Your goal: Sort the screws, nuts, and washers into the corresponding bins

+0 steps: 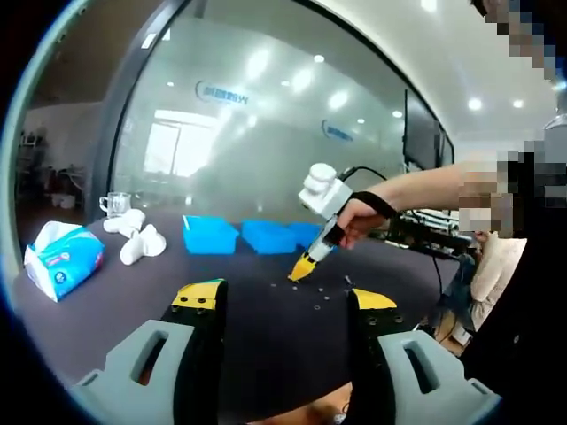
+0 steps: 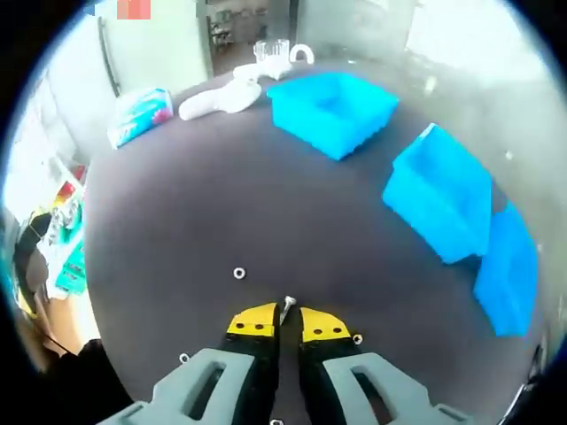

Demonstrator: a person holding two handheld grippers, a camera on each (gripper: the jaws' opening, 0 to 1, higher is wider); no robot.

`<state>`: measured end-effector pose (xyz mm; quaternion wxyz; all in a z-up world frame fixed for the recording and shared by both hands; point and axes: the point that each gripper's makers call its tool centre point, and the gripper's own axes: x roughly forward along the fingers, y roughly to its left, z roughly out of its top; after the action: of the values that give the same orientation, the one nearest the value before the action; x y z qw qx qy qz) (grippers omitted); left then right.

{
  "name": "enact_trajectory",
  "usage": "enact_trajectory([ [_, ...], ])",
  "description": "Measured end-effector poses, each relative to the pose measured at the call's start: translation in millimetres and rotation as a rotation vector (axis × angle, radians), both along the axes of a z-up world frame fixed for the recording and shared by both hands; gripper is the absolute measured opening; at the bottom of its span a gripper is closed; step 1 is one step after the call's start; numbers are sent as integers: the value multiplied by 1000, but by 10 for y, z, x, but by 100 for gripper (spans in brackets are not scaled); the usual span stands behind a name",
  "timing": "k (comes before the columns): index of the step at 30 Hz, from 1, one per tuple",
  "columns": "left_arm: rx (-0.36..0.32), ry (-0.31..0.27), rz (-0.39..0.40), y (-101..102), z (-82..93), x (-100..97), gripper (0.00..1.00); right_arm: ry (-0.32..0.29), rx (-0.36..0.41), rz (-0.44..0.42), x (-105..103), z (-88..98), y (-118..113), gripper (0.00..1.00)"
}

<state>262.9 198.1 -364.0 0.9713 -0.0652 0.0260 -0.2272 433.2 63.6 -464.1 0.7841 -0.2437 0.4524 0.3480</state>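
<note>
The right tool (image 2: 287, 320) is pinching a screw (image 2: 287, 307) between nearly closed jaws, low over the dark desk (image 2: 177, 204). The left tool (image 1: 283, 297) is hanging wide open, holding nothing. Three blue bins (image 2: 332, 111) are lining the far edge.

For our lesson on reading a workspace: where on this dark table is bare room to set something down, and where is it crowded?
Bare: the wide stretch of table between the tissue pack, the blue bins and the washer. Crowded: around the right gripper, closed on a screw, with small parts scattered beside it; also the far edge, with white cloths and bins.
</note>
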Motion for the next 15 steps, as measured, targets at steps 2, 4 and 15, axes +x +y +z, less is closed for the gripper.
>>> enact_trajectory([
  [2, 0, 1, -1, -6, -3, -1, 52, 10, -10, -1, -15, -49, -8, 2],
  [4, -1, 2, -1, -8, -6, -2, 52, 6, -10, 3, -11, -54, -4, 2],
  [15, 1, 1, -1, -20, 12, 2, 52, 24, 26, 12, -30, -21, -1, 0],
])
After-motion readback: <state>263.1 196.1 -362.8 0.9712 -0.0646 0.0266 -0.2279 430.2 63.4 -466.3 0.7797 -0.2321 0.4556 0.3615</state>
